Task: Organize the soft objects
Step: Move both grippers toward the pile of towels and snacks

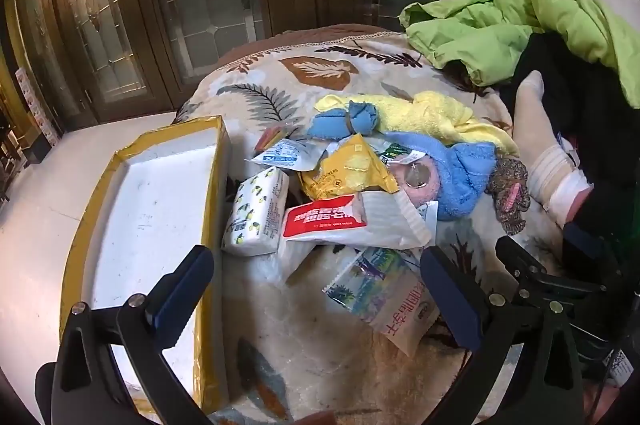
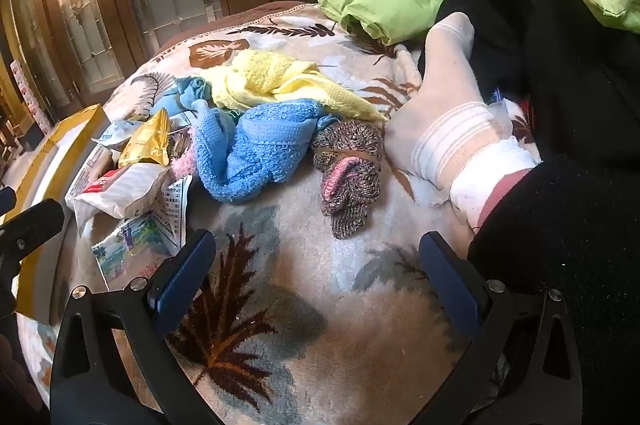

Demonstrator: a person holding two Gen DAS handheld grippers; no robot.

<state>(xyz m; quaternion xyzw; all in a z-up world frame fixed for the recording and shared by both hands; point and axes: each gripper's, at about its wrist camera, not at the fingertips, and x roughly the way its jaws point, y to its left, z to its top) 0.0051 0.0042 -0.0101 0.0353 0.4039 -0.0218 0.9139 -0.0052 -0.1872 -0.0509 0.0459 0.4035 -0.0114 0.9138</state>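
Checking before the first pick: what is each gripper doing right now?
Left gripper: open, holding nothing, over the snack packets.
Right gripper: open, holding nothing, over the leaf-patterned blanket.

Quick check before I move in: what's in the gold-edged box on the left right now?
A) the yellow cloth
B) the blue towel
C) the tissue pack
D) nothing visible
D: the gold-edged box shows only its bare white floor; the tissue pack lies just outside its wall.

The white packet [image 1: 352, 225] is showing "wet wipe" in small white letters on its red label. Chinese characters are showing on that label and on the pictured packet [image 1: 384, 289], too unclear to read.
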